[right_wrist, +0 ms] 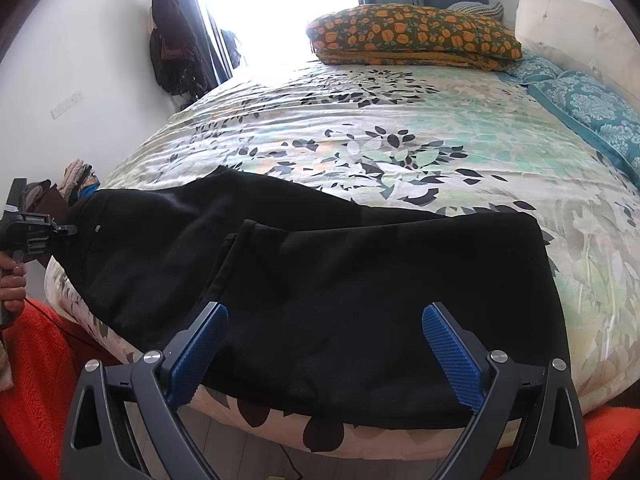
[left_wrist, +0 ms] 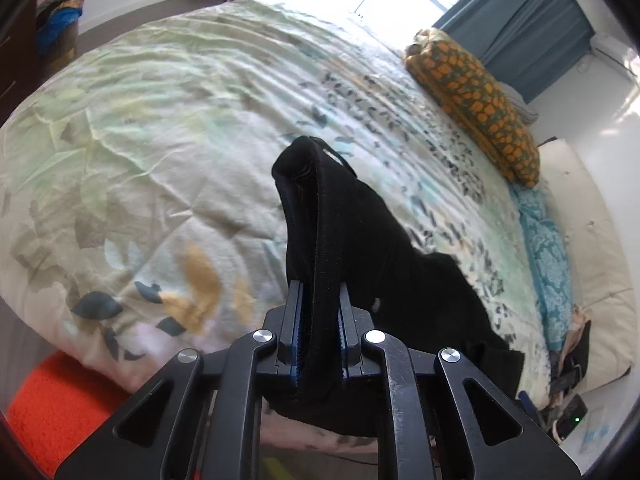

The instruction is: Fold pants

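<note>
The black pants [right_wrist: 320,272] lie along the near edge of the bed [right_wrist: 400,140], long axis running left to right, their left end lifted by the left hand-held gripper [left_wrist: 320,300] clamped on the fabric, while the right hand-held gripper [right_wrist: 324,320] hovers with jaws apart.

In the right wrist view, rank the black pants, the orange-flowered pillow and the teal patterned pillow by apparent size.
1. black pants, by far the largest, though nearest the camera
2. orange-flowered pillow
3. teal patterned pillow, close to the orange one and cut off at the frame edge, so unsure
</note>
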Demonstrator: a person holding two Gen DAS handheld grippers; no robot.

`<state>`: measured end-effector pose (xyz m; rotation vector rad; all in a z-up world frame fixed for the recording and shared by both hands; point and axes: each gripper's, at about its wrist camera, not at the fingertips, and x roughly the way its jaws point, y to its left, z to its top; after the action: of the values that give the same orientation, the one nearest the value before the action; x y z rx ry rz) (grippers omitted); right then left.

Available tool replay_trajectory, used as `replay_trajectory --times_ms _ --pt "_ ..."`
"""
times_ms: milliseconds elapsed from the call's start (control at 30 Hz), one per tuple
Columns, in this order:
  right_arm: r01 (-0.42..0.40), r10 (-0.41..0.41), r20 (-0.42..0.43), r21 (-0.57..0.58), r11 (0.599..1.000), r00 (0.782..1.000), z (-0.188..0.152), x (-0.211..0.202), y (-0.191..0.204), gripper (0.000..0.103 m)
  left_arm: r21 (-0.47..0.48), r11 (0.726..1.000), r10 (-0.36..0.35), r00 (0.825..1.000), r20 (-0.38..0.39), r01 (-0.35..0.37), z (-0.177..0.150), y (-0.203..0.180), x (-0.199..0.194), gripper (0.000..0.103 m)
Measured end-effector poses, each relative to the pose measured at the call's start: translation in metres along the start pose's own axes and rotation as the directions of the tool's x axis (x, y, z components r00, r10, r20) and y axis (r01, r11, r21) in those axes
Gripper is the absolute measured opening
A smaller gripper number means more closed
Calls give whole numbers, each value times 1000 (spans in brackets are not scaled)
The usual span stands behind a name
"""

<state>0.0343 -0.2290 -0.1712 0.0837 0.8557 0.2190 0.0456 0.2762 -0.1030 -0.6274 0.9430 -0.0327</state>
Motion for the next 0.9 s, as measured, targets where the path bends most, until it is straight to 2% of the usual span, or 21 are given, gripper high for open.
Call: replay_trajectory --times_ms 67,167,300,367,600,633,733,800,867,900 --pt "-2 1 24 59 998 1000 3 -7 -14 98 42 992 -117 993 9 116 -4 -40 -20 11" --pt "-1 -11 65 171 985 998 8 -16 -40 98 145 961 -235 972 -25 236 -17 -111 -27 11" --pt "5 -43 127 285 959 991 14 -35 -71 98 174 907 -368 922 -116 384 -42 -189 -4 11" --pt "7 -62 164 315 949 984 14 -48 -83 98 188 887 -394 903 -171 422 -56 -226 19 11" --pt "10 -124 252 412 911 960 3 -89 -127 98 209 852 -384 844 -375 480 -128 -327 100 10" --pt "14 -133 254 424 906 958 1 -92 -133 98 227 847 -374 842 -389 481 -137 -337 107 10" --pt "12 -145 250 468 883 957 -7 -96 -150 97 283 843 -326 854 -406 456 -159 -361 135 10" --pt "7 -149 243 502 865 958 -11 -95 -160 98 326 822 -298 839 -455 468 -175 -370 161 12" --pt "6 -159 242 532 847 957 -15 -96 -167 98 407 832 -167 869 -466 378 -183 -371 177 22" --pt "3 -162 243 547 837 956 -16 -97 -172 98 407 839 -150 873 -464 360 -180 -365 177 38"
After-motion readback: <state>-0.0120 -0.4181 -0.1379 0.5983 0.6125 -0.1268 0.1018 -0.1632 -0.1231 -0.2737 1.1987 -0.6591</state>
